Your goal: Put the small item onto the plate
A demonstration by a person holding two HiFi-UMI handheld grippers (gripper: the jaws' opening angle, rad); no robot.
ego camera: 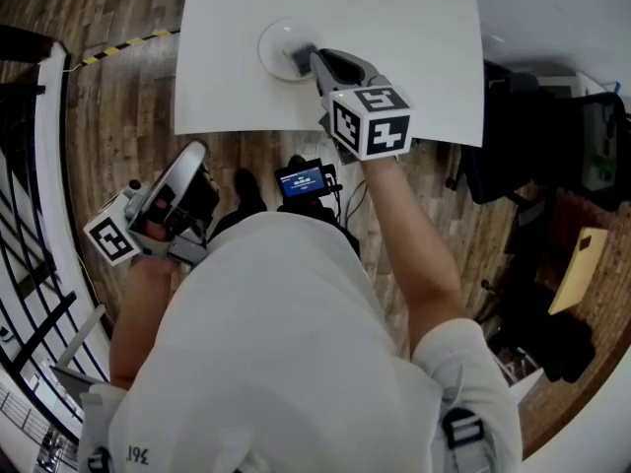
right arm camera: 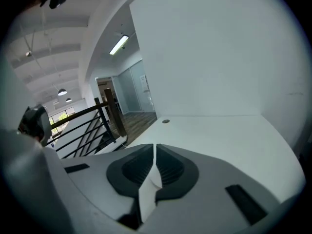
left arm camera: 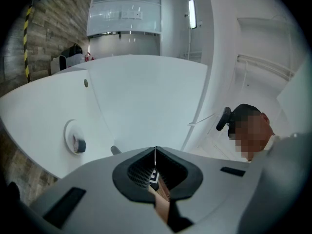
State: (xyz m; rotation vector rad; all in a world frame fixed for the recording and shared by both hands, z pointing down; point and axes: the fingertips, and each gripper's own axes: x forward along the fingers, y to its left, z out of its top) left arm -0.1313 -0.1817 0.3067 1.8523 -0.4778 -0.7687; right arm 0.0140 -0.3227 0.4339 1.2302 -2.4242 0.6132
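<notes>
A round white plate [ego camera: 279,39] sits near the front edge of the white table [ego camera: 414,28]. A small dark grey item [ego camera: 300,61] lies on it, also visible in the left gripper view as the item [left arm camera: 79,145] on the plate [left arm camera: 69,133]. My right gripper [ego camera: 316,60] hovers over the plate's right side, its tip just beside the item. Its jaws are shut with nothing between them [right arm camera: 154,150]. My left gripper [ego camera: 196,152] is held off the table, below its front-left corner, with its jaws shut and empty [left arm camera: 155,152].
A cable hole [right arm camera: 165,121] lies far back on the table. A black railing [ego camera: 39,264] runs along the left. On the wooden floor stand a small device with a lit screen [ego camera: 306,180] and dark chairs [ego camera: 513,126] to the right.
</notes>
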